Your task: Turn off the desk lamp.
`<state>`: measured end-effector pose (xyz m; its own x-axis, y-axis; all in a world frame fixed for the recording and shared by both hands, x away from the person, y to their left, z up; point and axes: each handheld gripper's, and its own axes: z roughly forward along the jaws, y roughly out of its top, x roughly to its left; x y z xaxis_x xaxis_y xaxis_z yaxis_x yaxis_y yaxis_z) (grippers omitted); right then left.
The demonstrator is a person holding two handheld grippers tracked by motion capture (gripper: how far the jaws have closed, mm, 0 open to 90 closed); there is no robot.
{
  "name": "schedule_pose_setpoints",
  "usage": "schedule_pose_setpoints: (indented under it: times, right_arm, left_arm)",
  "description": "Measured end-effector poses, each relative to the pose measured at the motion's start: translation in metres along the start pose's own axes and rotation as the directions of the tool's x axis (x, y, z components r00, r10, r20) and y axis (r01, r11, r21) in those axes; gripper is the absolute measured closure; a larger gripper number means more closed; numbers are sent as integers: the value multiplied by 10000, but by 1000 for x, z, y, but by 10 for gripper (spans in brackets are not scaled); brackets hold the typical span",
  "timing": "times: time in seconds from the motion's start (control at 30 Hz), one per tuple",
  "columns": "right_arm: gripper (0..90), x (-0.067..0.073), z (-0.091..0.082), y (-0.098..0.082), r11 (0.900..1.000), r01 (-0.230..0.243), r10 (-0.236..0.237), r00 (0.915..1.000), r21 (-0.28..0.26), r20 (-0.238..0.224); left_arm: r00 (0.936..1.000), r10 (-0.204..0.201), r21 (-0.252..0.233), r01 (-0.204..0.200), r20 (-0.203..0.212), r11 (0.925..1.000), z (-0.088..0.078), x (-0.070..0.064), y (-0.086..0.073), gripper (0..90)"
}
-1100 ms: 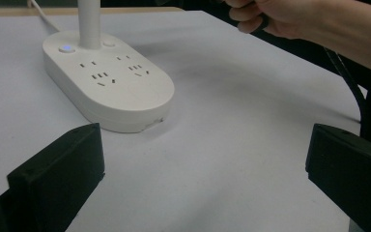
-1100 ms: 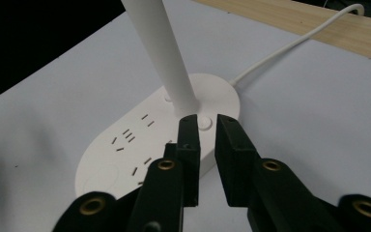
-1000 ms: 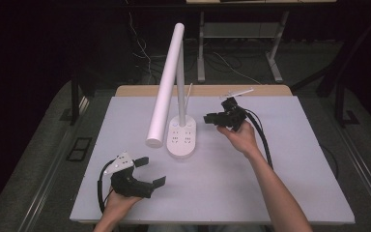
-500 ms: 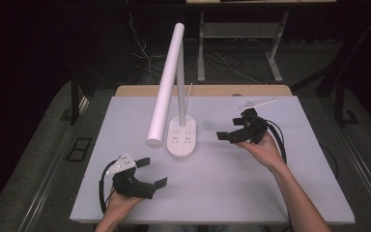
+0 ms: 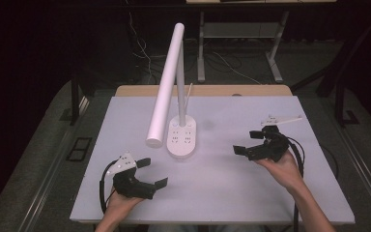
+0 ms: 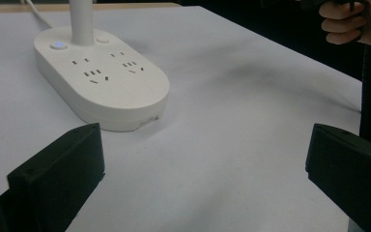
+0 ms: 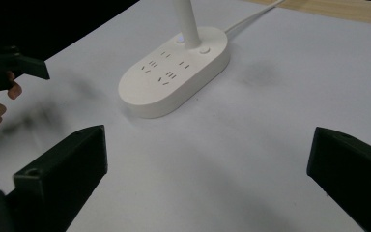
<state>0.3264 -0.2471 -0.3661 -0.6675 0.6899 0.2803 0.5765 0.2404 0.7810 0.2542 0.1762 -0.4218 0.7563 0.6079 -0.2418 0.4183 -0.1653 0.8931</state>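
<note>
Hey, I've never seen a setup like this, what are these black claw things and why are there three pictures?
A person sits at a white table, holding a hand-operated gripper in each hand. The high view looks down from above: the left gripper sits near the front edge, the right gripper at the right side. The other two pictures come from cameras riding on each gripper, so its own black fingers rise from the bottom. Both grippers are open and hold nothing. On the table stands a white desk lamp whose oval base has power sockets.

Evenly lit white table, dark surroundings, soft faint shadows, slight grain, near fingers blurred
</note>
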Motion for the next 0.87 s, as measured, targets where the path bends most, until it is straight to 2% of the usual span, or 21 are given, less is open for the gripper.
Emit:
schedule_pose_setpoints:
  times: [0.2, 0.6, 0.87]
  right_arm:
    - [6, 4, -17, -19, 9997, -94, 98, 9998, -222, 170]
    - [6, 3, -46, -79, 9953, -736, 785, 9938, -631, 787]
    - [6, 7, -56, -99, 9939, -783, 859, 9913, -783, 1000]
  left_arm:
    - [10000, -11, 16, 11, 2, 10000, 0, 0, 0, 0]
    - [9999, -59, -3, 59, -89, 10000, -1, 1, 0, 0]
    - [9999, -56, 15, 56, -130, 10000, -1, 1, 0, 0]
